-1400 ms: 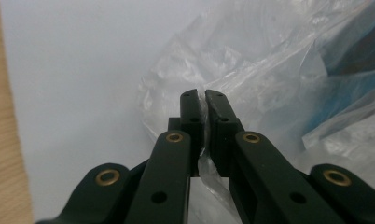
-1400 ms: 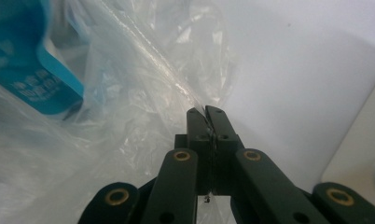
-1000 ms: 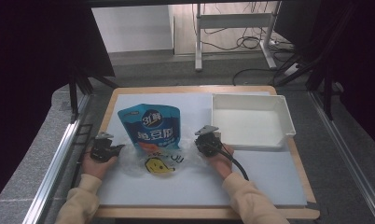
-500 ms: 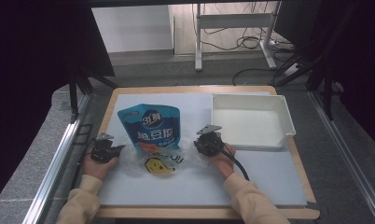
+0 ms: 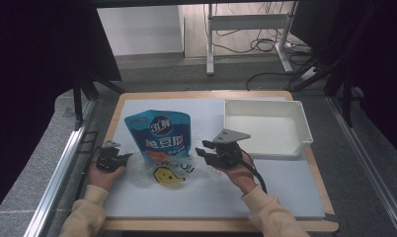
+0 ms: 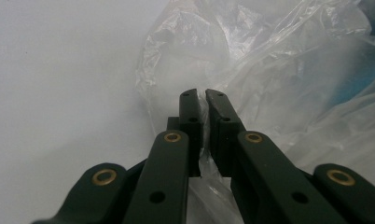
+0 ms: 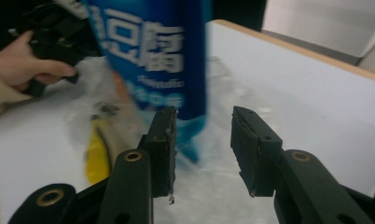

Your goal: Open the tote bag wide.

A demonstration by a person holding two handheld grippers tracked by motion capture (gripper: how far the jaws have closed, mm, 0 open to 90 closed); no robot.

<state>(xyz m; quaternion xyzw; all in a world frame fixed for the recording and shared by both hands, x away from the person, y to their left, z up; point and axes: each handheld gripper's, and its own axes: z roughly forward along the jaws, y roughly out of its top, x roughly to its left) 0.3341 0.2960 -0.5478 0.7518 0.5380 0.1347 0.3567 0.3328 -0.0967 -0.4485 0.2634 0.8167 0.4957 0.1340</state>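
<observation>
Blue pouch (image 5: 159, 133): lies flat on the white mat of the desk (image 5: 285, 182), left of centre, its lower end inside a clear plastic bag (image 5: 157, 170). The pouch carries a round emblem reading "31" followed by a white character too small to make out, then a line of large white Chinese characters; the middle one reads as 豆, the others are not sharp enough to confirm. Smaller print below them is illegible. In the right gripper view the same pouch (image 7: 153, 51) appears blurred, with the large white characters across it. The clear bag shows a yellow figure (image 5: 165, 175) and a row of small dark marks that cannot be read.

Left tongs (image 5: 121, 158): at the left edge of the clear bag. In the left gripper view the left tongs (image 6: 205, 100) are closed on a fold of the clear plastic bag (image 6: 269, 70), with film pinched between the pads.

Right tongs (image 5: 202, 149): just right of the pouch's lower corner. The right tongs (image 7: 202, 119) stand partly apart, having just been opening; nothing is pressed between the pads, and the pouch's lower edge and crumpled film lie beyond them.

White tray (image 5: 265, 148): on the right half of the desk, behind the right tongs.
</observation>
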